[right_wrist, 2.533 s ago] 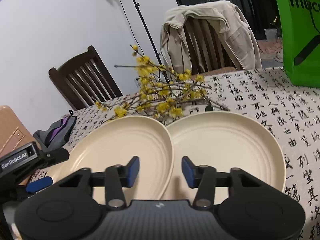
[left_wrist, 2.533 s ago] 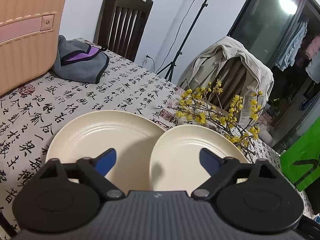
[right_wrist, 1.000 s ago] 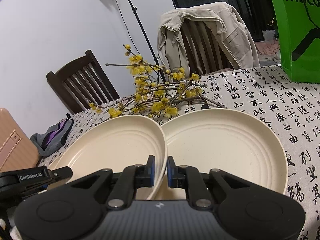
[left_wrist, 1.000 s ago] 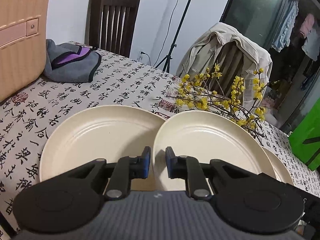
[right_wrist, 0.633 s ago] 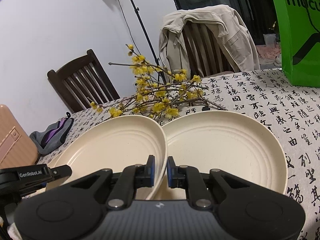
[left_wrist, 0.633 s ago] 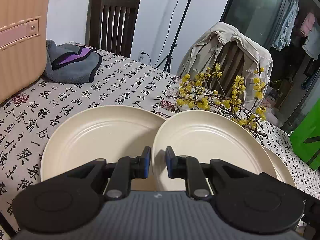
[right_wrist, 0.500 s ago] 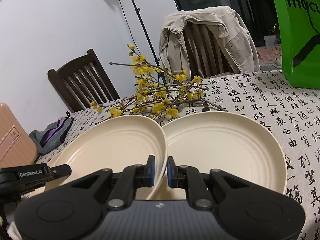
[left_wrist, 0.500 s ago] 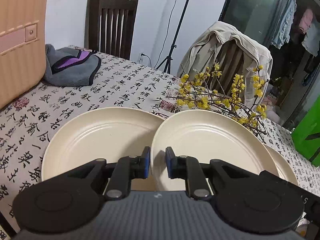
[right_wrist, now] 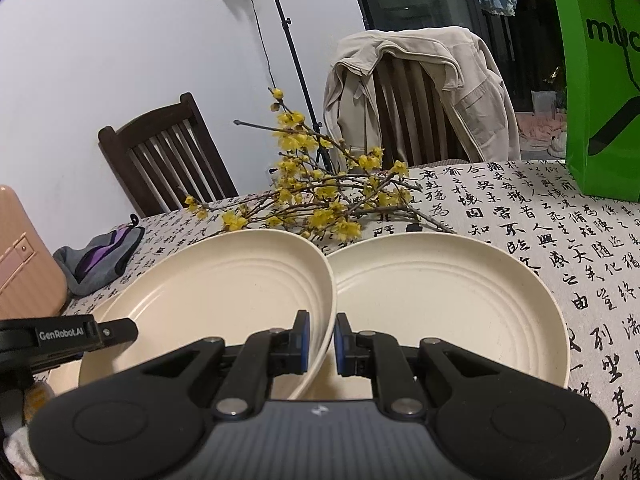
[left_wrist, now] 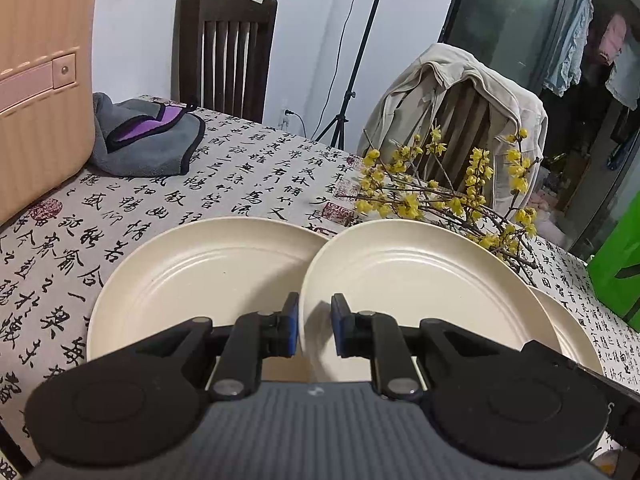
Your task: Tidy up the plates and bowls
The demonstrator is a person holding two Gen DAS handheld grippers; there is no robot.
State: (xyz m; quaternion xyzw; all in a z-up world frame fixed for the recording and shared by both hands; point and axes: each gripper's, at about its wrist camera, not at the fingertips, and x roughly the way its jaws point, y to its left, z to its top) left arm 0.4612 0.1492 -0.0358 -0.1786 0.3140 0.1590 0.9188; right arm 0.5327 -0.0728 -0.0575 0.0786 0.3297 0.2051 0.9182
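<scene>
Left tongs (left_wrist: 314,330) and right tongs (right_wrist: 321,342) both pinch the middle plate (right_wrist: 224,288) by its rim (tilted, overlapping its neighbours on the surface (right_wrist: 580,240))

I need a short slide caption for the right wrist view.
Right gripper shut on the rim of the middle plate, lifted above the right plate.

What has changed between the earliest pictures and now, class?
Both grippers closed: the left gripper and right gripper now clamp opposite edges of the middle plate, which has lifted slightly over its neighbours. The left plate, right plate, flowering branches and tablecloth stayed put.
</scene>
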